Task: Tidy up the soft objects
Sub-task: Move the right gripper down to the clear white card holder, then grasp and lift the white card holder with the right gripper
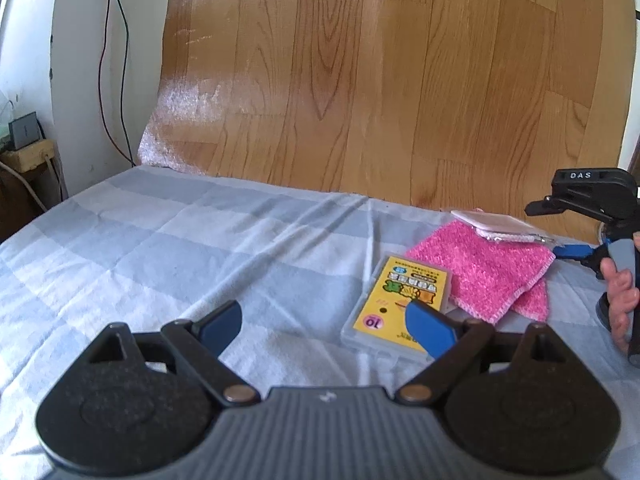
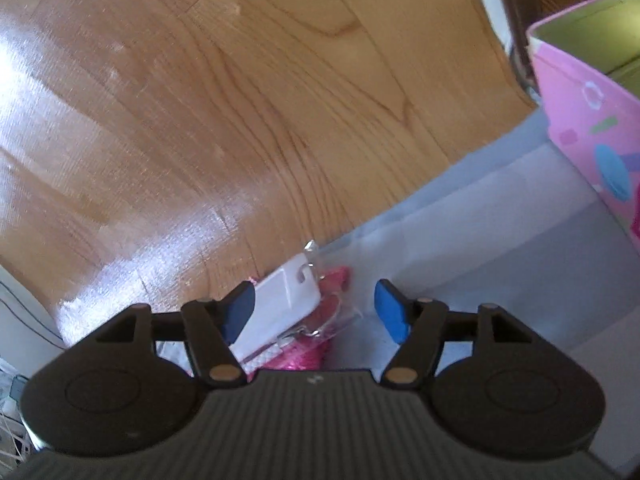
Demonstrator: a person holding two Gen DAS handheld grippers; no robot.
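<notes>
Pink cloth (image 1: pixel 480 270) under white packet (image 1: pixel 498 224)

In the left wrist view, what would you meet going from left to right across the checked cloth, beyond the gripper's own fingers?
Yellow packet → pink towel → right gripper, held in a hand.

The left gripper (image 1: pixel 324 322) hangs wide open over the pale blue checked cloth (image 1: pixel 160 248), its right blue pad overlapping the near edge of the flat yellow-labelled clear plastic pack (image 1: pixel 394 300). Just beyond lies the fluffy pink folded cloth (image 1: pixel 480 266), a small white packet in clear wrap (image 1: pixel 496 224) on top. At the right edge, a hand (image 1: pixel 624 300) holds the right gripper (image 1: pixel 576 250), beside the pink cloth.
</notes>
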